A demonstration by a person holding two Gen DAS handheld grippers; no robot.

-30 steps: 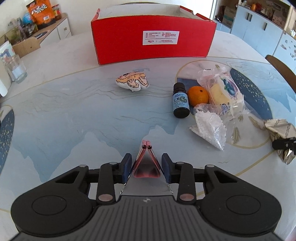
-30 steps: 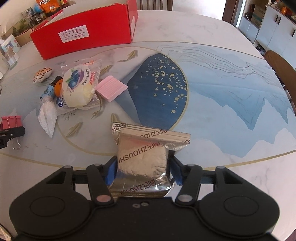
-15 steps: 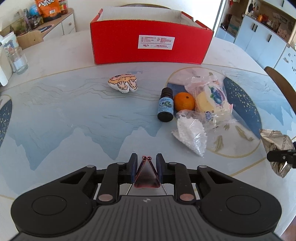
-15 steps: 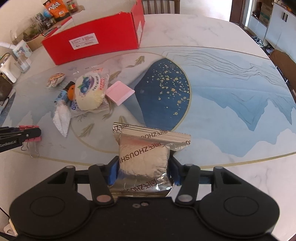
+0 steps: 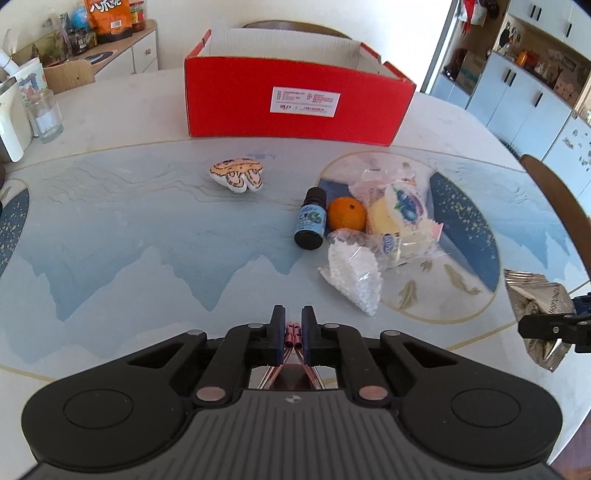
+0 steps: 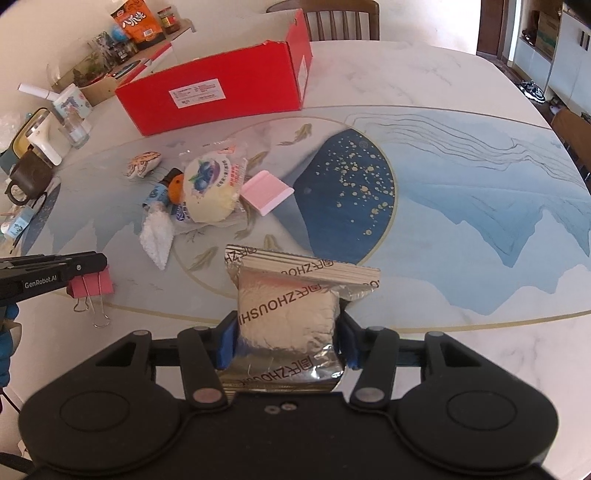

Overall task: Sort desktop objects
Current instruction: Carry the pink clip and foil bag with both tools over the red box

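Note:
My left gripper (image 5: 293,317) is shut on a pink binder clip (image 5: 293,334), held just above the table near its front edge. From the right wrist view the clip (image 6: 90,286) hangs under the left fingertips with its wire handles down. My right gripper (image 6: 287,334) is shut on a silver foil snack packet (image 6: 291,295), lifted off the table. The open red box (image 5: 295,99) stands at the far side. Between it and the grippers lie a striped plush (image 5: 238,173), a small dark bottle (image 5: 310,221), an orange (image 5: 346,213), a bagged bun (image 5: 402,210), a white crinkled bag (image 5: 354,273) and a pink pad (image 6: 266,192).
A glass (image 5: 46,120) and a white appliance (image 5: 11,122) stand at the table's left edge, with a mug (image 6: 26,177) nearby. A chair (image 6: 332,18) stands behind the box, and another chair back (image 5: 554,195) is at the right. Cabinets (image 5: 517,96) line the far right wall.
The left jaws have closed tight on the binder clip and lifted it. The right gripper has risen a little with the foil packet. Both views now look further across the table.

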